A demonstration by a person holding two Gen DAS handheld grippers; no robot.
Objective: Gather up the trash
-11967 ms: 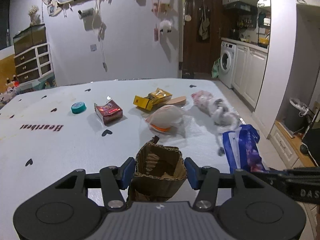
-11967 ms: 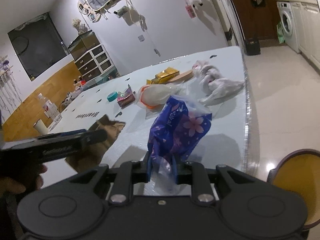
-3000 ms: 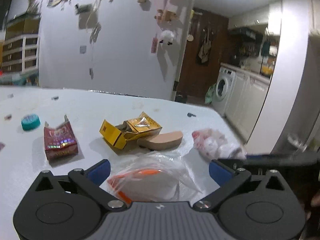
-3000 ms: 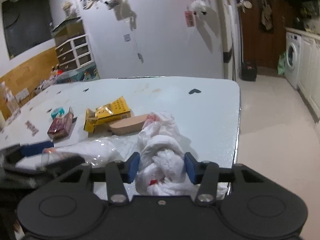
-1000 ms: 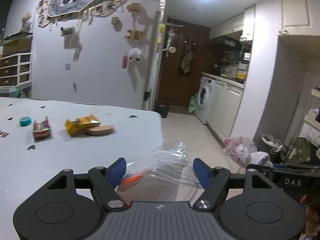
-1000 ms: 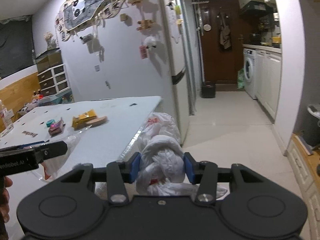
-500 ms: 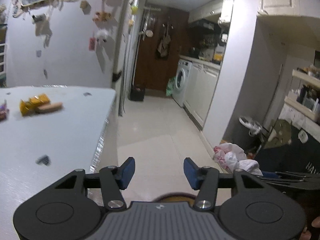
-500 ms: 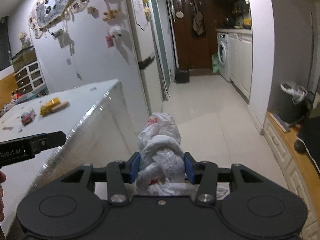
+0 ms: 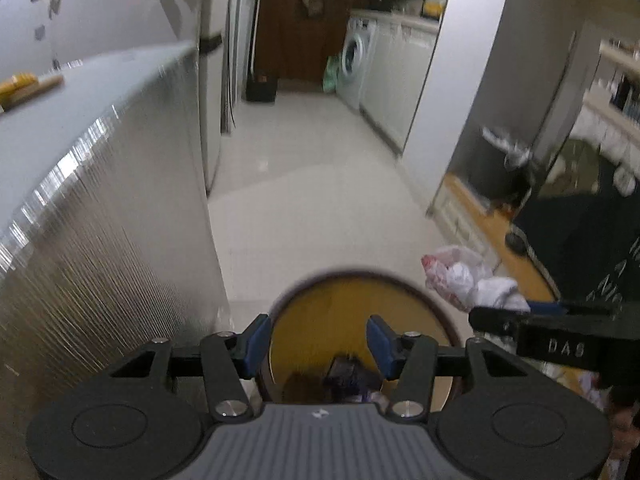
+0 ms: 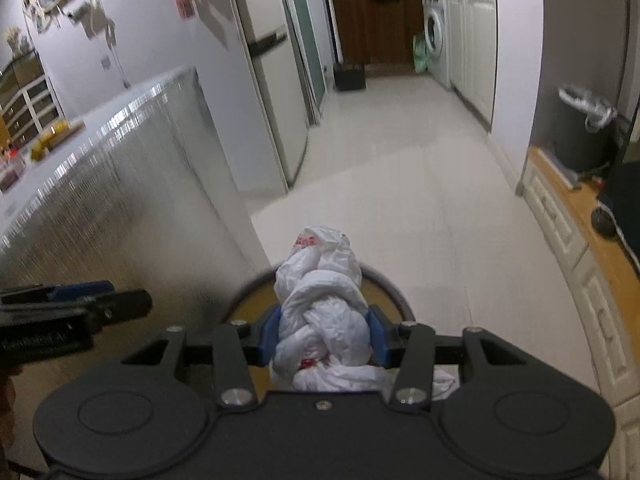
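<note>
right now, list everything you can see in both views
crumpled plastic bag: one, white with red print, clamped in the right gripper over the bin
trash bin: one, round, dark rim, yellow inside, on the floor under both grippers; dark trash at its bottom
table: one, white top, shiny side, left
yellow box: one, far on the tabletop, blurred
washing machine: one, white, far kitchen
fridge: one, pale, behind the table
black box: one, floor by the dark door
lined bin: one, dark, right wall
left gripper: blue fingers apart, empty
right gripper: blue fingers shut on the bag
</note>
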